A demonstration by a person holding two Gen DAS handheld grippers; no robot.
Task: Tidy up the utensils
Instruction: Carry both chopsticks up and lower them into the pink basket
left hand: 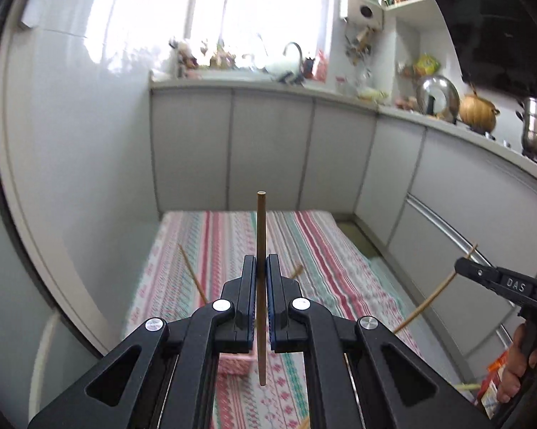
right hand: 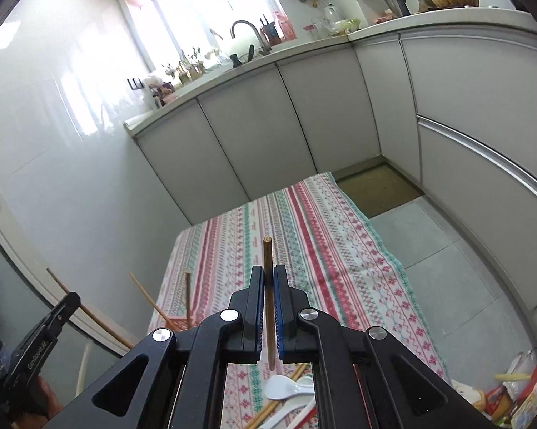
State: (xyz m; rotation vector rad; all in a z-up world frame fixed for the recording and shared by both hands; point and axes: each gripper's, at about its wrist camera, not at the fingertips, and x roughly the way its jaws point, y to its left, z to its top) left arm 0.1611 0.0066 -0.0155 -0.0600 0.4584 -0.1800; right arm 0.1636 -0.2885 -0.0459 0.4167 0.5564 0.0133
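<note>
My left gripper (left hand: 262, 262) is shut on a brown chopstick (left hand: 261, 228) that stands upright between its pads, above the striped tablecloth (left hand: 211, 236). My right gripper (right hand: 268, 273) is shut on a second brown chopstick (right hand: 267, 254), also upright. The right gripper also shows at the right edge of the left wrist view (left hand: 461, 264) with its chopstick (left hand: 429, 300) slanting down. The left gripper shows at the left edge of the right wrist view (right hand: 71, 300). A pink holder (left hand: 232, 364) below the left gripper has chopsticks (right hand: 150, 300) leaning in it. White spoons (right hand: 286, 388) and more chopsticks lie on the cloth below the right gripper.
Grey kitchen cabinets (right hand: 261, 125) and a counter with a sink tap (right hand: 245, 28), pots (left hand: 477, 111) and a lid ring the table. Food packages (right hand: 518, 389) sit at the lower right. A glossy white wall (left hand: 71, 125) is on the left.
</note>
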